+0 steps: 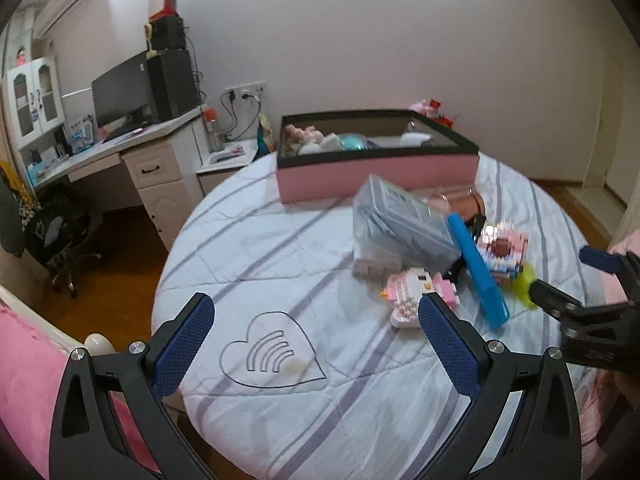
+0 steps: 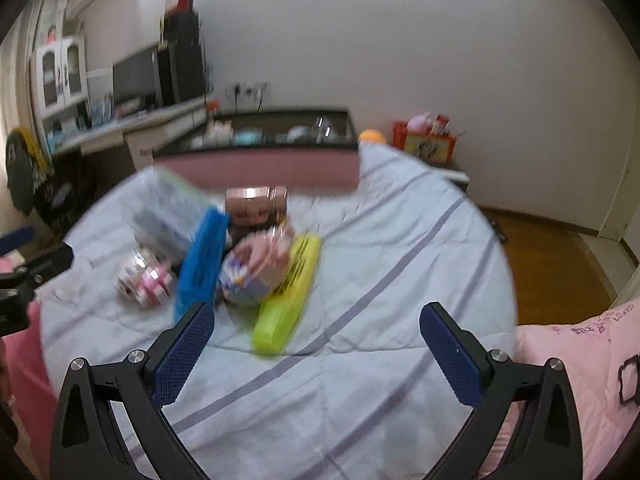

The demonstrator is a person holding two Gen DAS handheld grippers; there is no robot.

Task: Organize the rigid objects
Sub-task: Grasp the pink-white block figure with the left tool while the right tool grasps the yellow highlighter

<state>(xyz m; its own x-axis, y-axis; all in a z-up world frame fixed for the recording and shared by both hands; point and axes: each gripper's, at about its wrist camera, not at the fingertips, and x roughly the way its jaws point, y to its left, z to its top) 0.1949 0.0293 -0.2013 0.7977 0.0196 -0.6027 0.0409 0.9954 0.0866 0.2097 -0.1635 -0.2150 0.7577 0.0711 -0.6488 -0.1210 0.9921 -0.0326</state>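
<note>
Striped bed (image 1: 280, 240), pink box (image 1: 376, 172), cluttered toys

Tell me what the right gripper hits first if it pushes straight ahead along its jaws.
Probably the yellow-green case: it lies nearest, just ahead of the open right gripper and slightly left of centre. The pink block model leans right behind it. Blur makes depth uncertain; dead centre may only meet the bedspread.

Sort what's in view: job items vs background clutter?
Job: pink box, grey pack, blue case, green case, block toys, pink tin.
Clutter: desk, monitor, chair.
</note>
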